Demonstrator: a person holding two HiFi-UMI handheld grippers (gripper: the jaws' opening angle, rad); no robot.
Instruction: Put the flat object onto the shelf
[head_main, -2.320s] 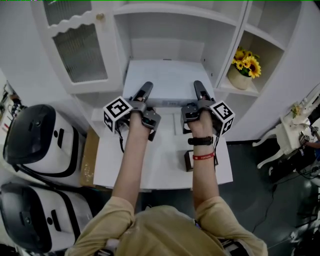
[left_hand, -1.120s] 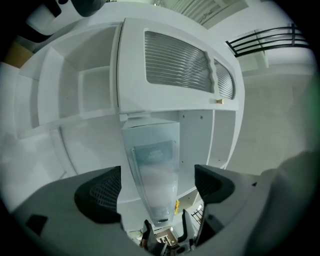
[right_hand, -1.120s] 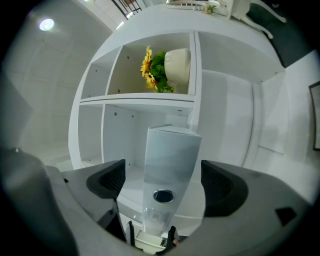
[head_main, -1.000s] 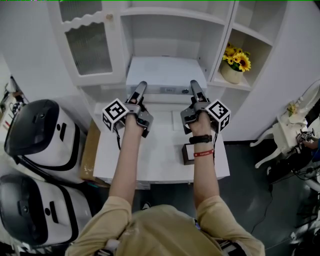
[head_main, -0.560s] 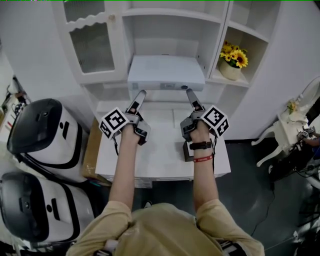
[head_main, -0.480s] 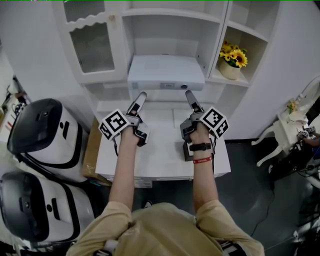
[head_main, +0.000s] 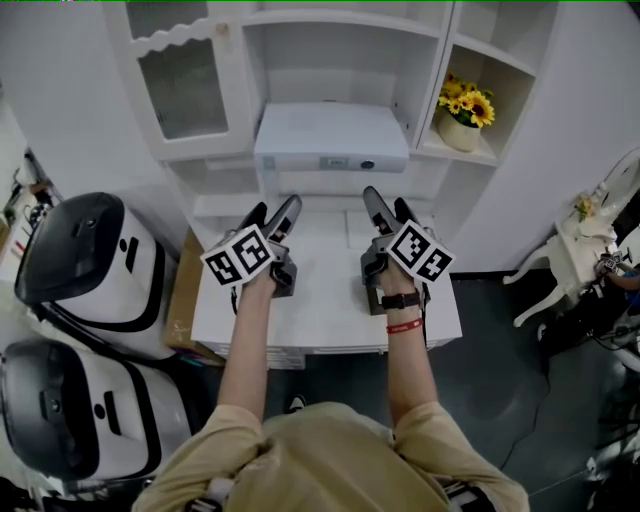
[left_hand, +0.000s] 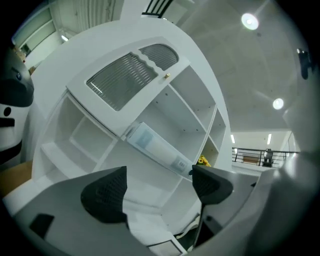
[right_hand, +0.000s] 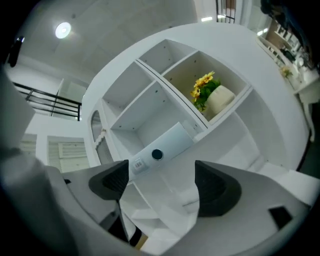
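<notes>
Centre-left: left gripper (head_main: 272, 211) hovering above table (head_main: 320, 310), jaws gaping wide, gripping nothing. Upper centre: flat object (head_main: 330, 133), white, lying on shelf (head_main: 330, 182), well apart from both grippers. Centre-right: right gripper (head_main: 385, 203) hovering likewise, jaws wide, just closing slightly, nothing between them.
</notes>
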